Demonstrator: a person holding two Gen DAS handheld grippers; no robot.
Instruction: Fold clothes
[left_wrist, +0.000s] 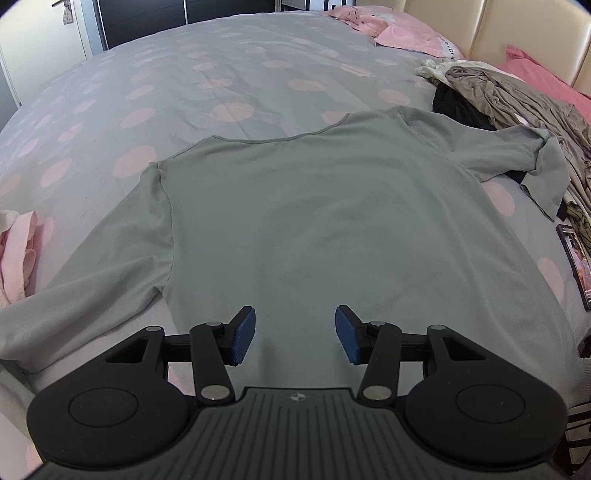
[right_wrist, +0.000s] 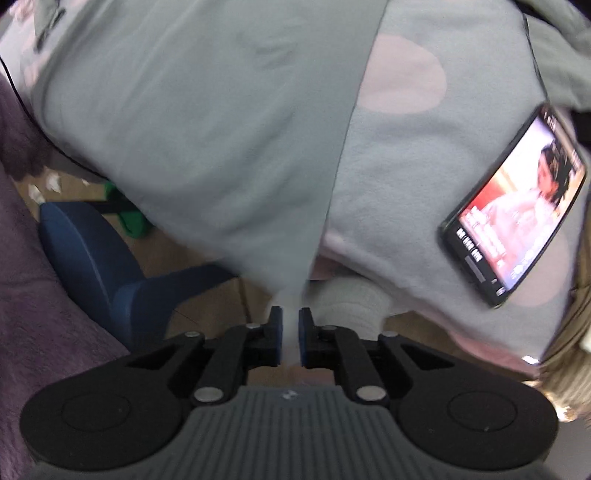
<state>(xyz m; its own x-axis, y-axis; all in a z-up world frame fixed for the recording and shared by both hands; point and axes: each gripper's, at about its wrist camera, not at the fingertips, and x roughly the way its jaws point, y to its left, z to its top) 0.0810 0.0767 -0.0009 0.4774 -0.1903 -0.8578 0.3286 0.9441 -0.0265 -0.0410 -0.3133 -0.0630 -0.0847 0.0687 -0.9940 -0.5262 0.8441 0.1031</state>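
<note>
Right gripper (right_wrist: 290, 334) is pinching the hem corner of the grey-green shirt (left_wrist: 314, 221) spread flat on the bed (left_wrist: 184, 74), left gripper (left_wrist: 295, 332) hovers released, so next comes folding a side in

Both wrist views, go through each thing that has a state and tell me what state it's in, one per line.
Grey shirt: spread flat on the bed, sleeves out, unfolded.
Left gripper: open, nothing between its fingers.
Right gripper: fingers nearly closed on the shirt's hem corner.
Phone: face up on the bed, screen lit.
Clothes pile: crumpled, unfolded.
</note>
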